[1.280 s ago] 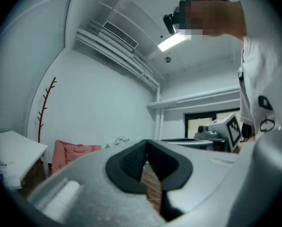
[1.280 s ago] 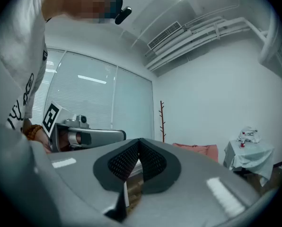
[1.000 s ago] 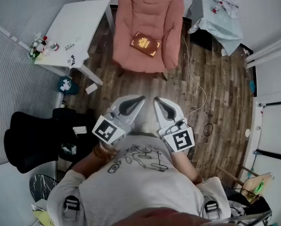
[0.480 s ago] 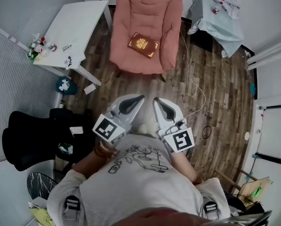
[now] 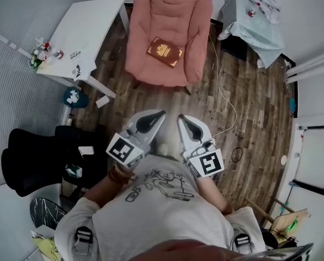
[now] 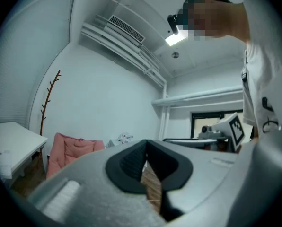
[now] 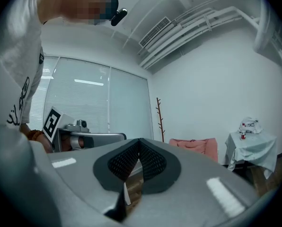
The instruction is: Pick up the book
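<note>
Brown book (image 5: 165, 51) w/ gold print lies flat, askew, on seat of pink armchair (image 5: 167, 12). Left gripper (image 5: 162, 113) & right gripper (image 5: 180, 117) both pressed together, nothing btw jaws, side by side above wood floor (image 5: 249, 107), well apart from book. White tabletop (image 5: 91, 26) at left carries small items, prob. bottles.

The person (image 5: 162, 211) has edged a little nearer the book (image 5: 164, 51) on the armchair (image 5: 151, 15) at twelve o'clock; the white table (image 5: 88, 29) slid toward ten o'clock, the draped side table (image 5: 257, 29) toward two.
</note>
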### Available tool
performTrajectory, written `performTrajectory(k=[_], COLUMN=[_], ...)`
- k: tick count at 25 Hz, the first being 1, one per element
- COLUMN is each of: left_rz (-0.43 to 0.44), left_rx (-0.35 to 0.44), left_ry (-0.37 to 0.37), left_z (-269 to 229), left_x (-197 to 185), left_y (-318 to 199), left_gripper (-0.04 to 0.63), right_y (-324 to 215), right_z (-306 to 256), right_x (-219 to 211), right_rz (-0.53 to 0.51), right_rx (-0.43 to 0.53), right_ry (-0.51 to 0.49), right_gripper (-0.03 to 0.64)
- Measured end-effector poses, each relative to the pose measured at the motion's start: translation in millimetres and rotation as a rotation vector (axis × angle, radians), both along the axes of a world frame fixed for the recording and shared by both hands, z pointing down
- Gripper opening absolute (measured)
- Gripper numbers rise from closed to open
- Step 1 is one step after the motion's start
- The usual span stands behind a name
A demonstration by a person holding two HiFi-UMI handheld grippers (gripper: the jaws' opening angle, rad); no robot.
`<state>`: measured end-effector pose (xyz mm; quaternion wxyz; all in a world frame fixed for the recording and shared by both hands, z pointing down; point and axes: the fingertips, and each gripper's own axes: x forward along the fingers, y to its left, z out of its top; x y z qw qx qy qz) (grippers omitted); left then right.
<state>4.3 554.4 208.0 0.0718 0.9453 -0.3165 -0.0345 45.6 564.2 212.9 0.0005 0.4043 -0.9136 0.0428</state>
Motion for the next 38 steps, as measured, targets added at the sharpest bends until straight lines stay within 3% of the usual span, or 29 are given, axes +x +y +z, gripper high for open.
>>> performTrajectory(k=[12,26,38], left_rz=[-0.020,0.015,0.045], left_rx=[-0.004,0.003,-0.020], left_ry=[0.006,0.014,0.020], left_z=[3,-6,6], left_x=[-41,-112,-147], left_y=[-109,-262,-328], left_gripper=[0.002,0.002,0.002], right_y=[-108,-260,-326], right_z=[1,-9,-1], right_x=[-42,-118,-154], right_rz=[-0.025,-0.008,0.013], right_rx=[0.002,-0.006,-0.028], right_ry=[0.015,0.040,0.050], right_gripper=[0.006,0.005,0.006])
